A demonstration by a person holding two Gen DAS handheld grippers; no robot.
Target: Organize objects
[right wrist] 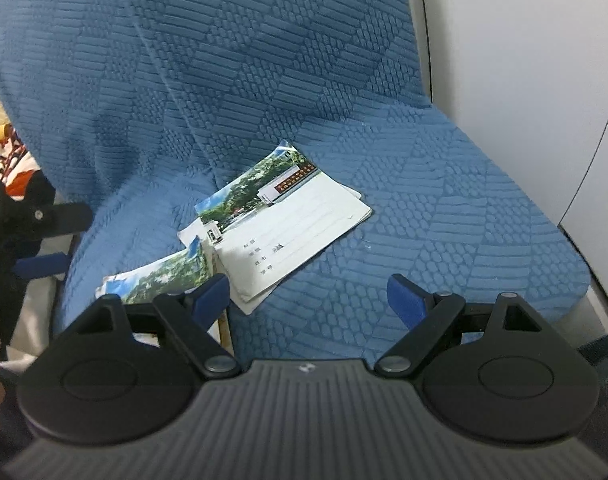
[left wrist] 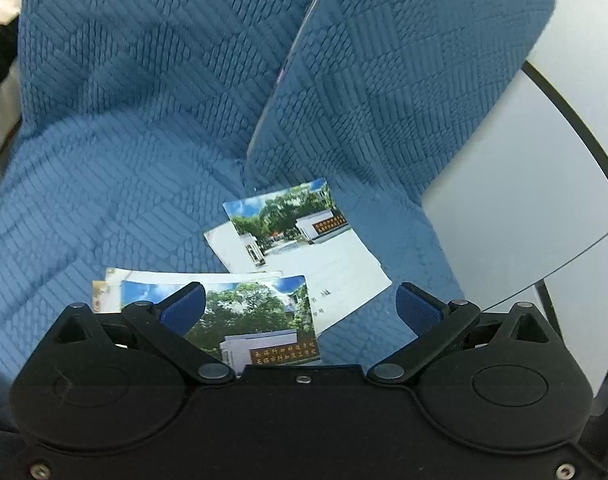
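I have both tongs spread and carrying nothing: the left gripper [left wrist: 299, 304] hangs low over the near notebook [left wrist: 259, 320], the right gripper [right wrist: 308, 294] just short of the far notebook [right wrist: 287, 220]. The booklets lie fanned and overlapping mid-seat on the blue sofa cover [right wrist: 444, 220], toward its front edge. I judge I'm at the approach; next I'd slide one finger under a cover edge to pinch

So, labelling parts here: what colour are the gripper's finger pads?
Blue pads on black fingers, clearest in the right wrist view.
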